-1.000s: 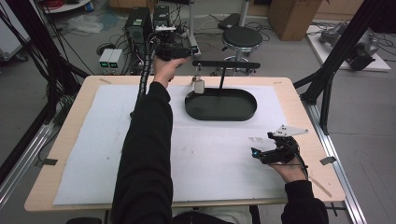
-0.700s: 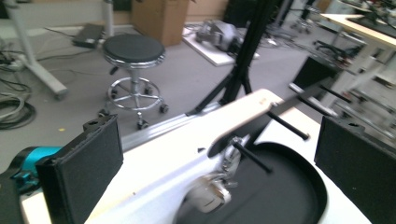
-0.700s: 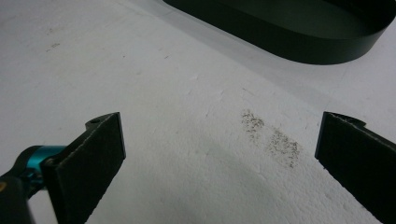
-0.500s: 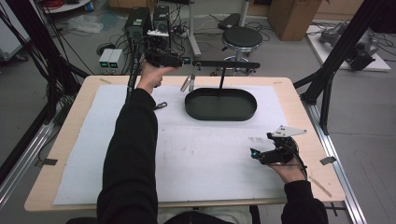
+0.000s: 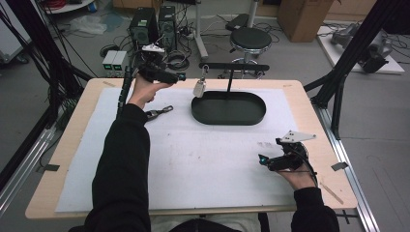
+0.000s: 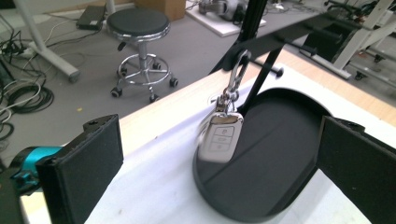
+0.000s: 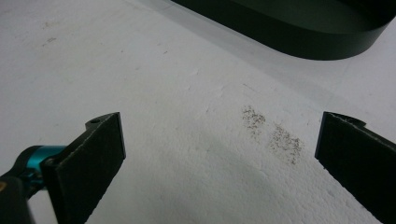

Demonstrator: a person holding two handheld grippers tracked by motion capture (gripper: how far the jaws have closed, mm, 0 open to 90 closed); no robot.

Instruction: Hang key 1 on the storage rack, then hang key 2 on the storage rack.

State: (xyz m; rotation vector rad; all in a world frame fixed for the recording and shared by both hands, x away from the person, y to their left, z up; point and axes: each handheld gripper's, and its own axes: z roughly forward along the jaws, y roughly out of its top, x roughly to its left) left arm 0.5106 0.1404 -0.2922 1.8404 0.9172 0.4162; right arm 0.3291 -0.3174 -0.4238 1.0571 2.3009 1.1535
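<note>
- Since half a second ago the left tongs [image 5: 181,76] have drawn back leftward from the hanging key fob [image 5: 199,88]; the right tongs [image 5: 262,159] have not shifted.
- Wooden surface [image 5: 309,104], covered by a white foam sheet [image 5: 203,154], carries everything; grey floor beyond it holds a round black stool [image 5: 249,38], power boxes and loose cables.
- Black oval tray [image 5: 228,108] sits at the far middle of the sheet, with a thin black stand [image 5: 231,82] rising from it and a crossbar on top. Nothing lies on the tray's floor.
- Silver key fob hangs by a carabiner [image 6: 238,70] from the left end of the crossbar, dangling at the tray's left rim; it is blurred in the left gripper view.
- Left tongs are held in the air beside the fob, jaws wide apart and holding nothing.
- Right tongs rest low over the sheet's near right part, jaws wide apart, nothing between them; a grey speckled smudge [image 7: 273,130] marks the foam ahead.
- Small metal clip [image 5: 158,112] lies on the sheet, left of the tray, near the left sleeve.
</note>
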